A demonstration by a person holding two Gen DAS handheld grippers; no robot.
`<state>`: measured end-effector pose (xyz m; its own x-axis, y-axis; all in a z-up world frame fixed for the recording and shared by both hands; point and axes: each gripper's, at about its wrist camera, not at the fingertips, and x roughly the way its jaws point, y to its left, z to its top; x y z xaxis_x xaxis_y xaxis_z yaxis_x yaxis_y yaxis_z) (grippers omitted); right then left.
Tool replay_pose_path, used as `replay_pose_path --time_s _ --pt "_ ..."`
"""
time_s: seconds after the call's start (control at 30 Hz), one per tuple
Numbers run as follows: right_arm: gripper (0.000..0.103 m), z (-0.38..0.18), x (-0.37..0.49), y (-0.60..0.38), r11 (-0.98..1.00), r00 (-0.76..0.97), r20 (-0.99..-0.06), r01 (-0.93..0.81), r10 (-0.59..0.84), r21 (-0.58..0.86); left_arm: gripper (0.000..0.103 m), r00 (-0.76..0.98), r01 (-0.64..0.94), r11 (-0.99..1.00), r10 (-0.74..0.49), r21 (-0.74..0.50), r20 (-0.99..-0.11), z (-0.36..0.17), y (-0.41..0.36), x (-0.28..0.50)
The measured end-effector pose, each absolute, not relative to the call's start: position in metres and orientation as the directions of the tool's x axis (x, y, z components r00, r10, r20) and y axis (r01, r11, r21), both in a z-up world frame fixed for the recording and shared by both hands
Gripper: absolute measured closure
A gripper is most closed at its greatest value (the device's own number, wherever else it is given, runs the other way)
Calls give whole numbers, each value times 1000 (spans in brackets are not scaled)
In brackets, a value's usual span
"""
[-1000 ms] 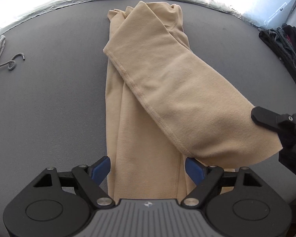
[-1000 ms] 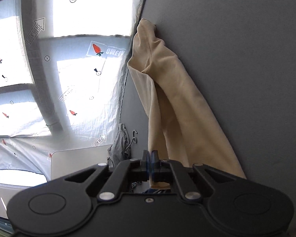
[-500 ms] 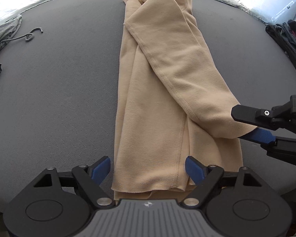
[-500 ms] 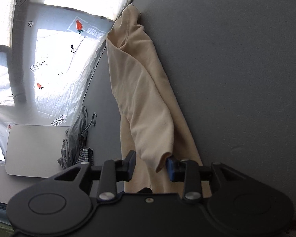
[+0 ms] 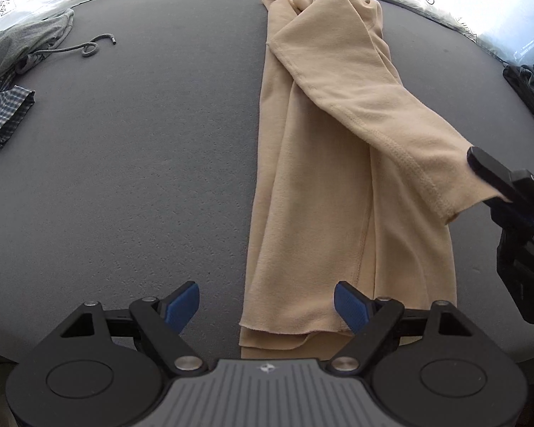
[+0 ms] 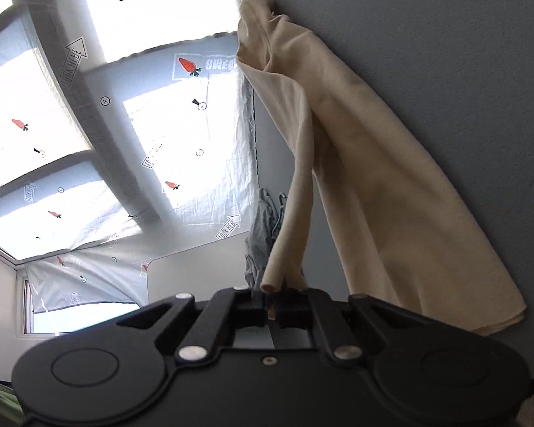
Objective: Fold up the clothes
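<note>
R gripper (image 6: 271,311) clamped on sleeve cuff (image 6: 269,286) of tan shirt (image 5: 324,192). L gripper (image 5: 267,302) wide open, empty, over shirt hem on gray desk (image 5: 131,163).

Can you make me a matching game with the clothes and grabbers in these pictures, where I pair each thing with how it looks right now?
Things:
1. tan garment
2. grey garment with drawstring
3. left gripper
4. right gripper

States:
A. fingers wide open, holding nothing
B. bunched up at the far left edge of the table
C. fingers shut on the sleeve end
D. lying in a long strip down the grey table, one sleeve lifted

Pairs: 1-D, 2-B, 3-A, 4-C
</note>
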<state>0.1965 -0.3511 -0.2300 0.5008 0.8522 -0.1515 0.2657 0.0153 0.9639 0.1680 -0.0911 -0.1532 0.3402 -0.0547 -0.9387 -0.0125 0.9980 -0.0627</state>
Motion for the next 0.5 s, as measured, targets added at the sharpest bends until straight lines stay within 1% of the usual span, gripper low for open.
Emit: replay_pose_path --time_s 0.07,0.13,0.23,0.3,0.4,0.43,0.5 --pt "100 -237 193 -353 -2 498 -159 308 852 952 19 337 -9 998 -55 -61 -940 -154 -93 170" --pt "100 -243 190 -354 26 482 -204 351 852 936 19 329 -2 998 -55 -59 -943 -156 -95 170" --pt "100 -253 186 -355 146 419 -342 433 841 890 19 316 5 998 -57 -58 -947 -160 -97 171" --pt "100 -258 184 -354 262 360 -456 472 814 842 19 313 6 998 -58 -59 -948 -161 -96 172" --pt "100 -251 186 -351 353 331 -516 443 790 824 19 305 -6 998 -61 -66 -950 -162 -94 173" --pt "97 -249 188 -349 382 318 -533 430 784 818 19 304 -11 998 -61 -68 -951 -163 -93 174" --pt "96 -245 191 -346 425 288 -558 412 778 806 19 301 -22 997 -62 -72 -952 -164 -91 176"
